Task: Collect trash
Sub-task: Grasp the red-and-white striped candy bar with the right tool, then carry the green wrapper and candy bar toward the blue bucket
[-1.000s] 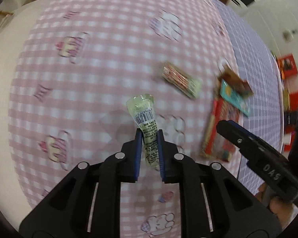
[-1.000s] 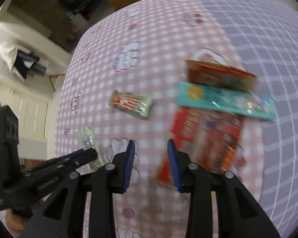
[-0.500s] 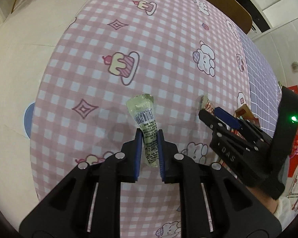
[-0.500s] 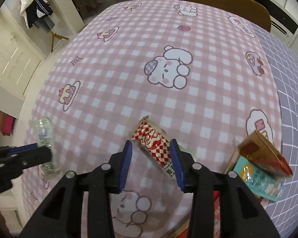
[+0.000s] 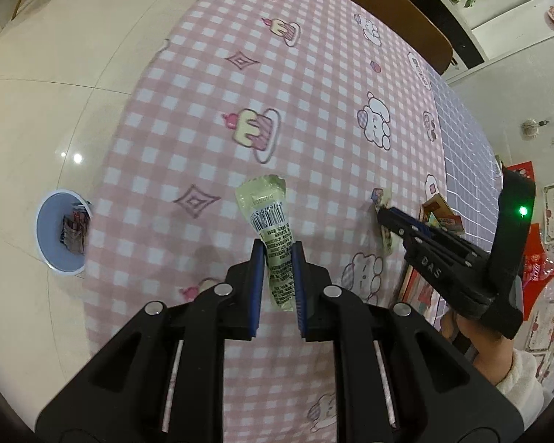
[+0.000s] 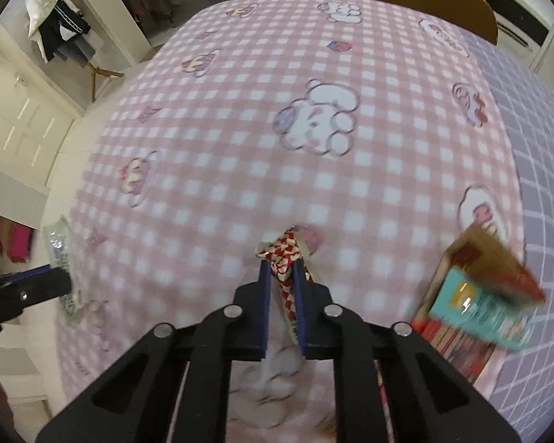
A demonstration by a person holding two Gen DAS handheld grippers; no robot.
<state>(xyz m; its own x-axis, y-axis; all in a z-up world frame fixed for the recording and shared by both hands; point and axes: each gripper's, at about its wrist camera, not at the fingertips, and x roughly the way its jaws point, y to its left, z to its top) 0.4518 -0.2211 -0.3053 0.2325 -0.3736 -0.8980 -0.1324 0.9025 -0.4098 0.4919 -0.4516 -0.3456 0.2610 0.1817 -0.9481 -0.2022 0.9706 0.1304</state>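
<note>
Left tool point(image 5: 278, 258) is seen clamped on a pale green wrapper point(image 5: 273, 236), held above the pink-checked counter point(image 5: 314, 110); a blue bin point(image 5: 61, 234) with trash inside stands on the floor beside it. Right tool point(image 6: 281, 278) is shown closed on a red-and-white checked wrapper point(image 6: 286, 258) at the counter surface, with boxes point(image 6: 480, 295) nearby.

Your left claw point(image 5: 277, 258), black with blue pads, pinches a pale-green barcoded wrapper point(image 5: 267, 221). Your right claw point(image 6: 281, 277) has a red-and-white checked wrapper point(image 6: 286, 254). Surface point(image 6: 240, 170): pink-white gingham, cartoon prints. Teal packet point(image 6: 480, 310); light-blue bin point(image 5: 51, 236).
</note>
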